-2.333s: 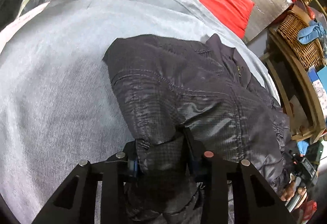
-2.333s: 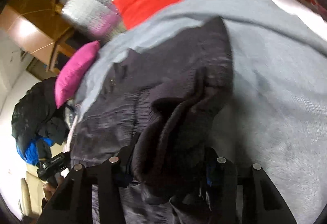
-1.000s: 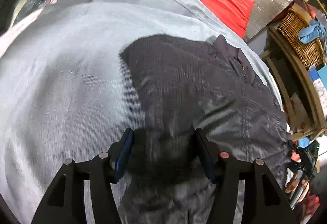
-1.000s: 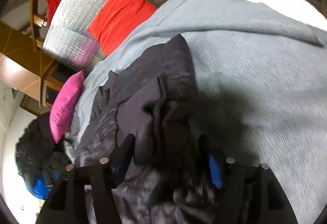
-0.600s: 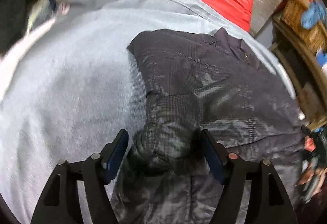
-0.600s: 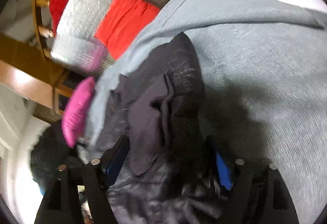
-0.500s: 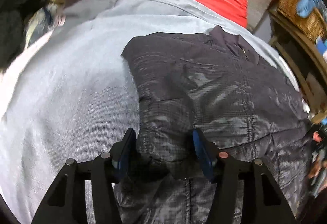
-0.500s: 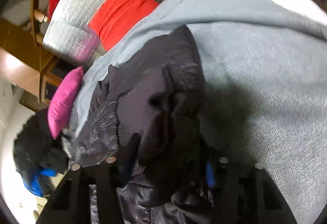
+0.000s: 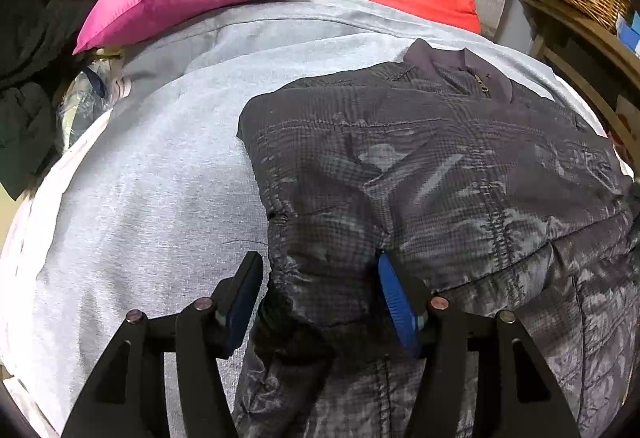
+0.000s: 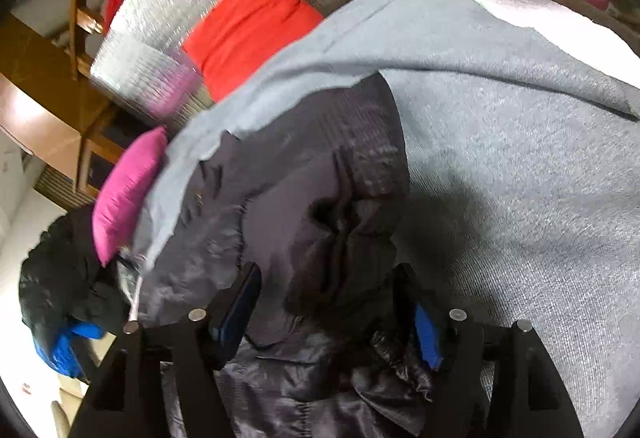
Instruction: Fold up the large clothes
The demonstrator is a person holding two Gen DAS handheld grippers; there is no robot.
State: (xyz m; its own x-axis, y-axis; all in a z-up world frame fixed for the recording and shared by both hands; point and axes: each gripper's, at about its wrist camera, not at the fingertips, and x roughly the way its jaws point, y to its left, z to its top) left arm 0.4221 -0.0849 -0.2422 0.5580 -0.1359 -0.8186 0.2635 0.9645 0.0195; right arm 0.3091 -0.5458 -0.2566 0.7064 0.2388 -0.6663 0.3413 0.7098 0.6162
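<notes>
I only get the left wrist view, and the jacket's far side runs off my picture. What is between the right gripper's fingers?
Observer: The right gripper has the sleeve's ribbed cuff between its fingers, and its jaws are opening.
Operator: Where does that sleeve lie?
Observer: It is folded in over the jacket, not spread out on the grey sheet.
Operator: Is either pad off the cloth?
Observer: The finger on the picture's left stands apart from the cuff. The other is partly hidden by fabric.
</notes>
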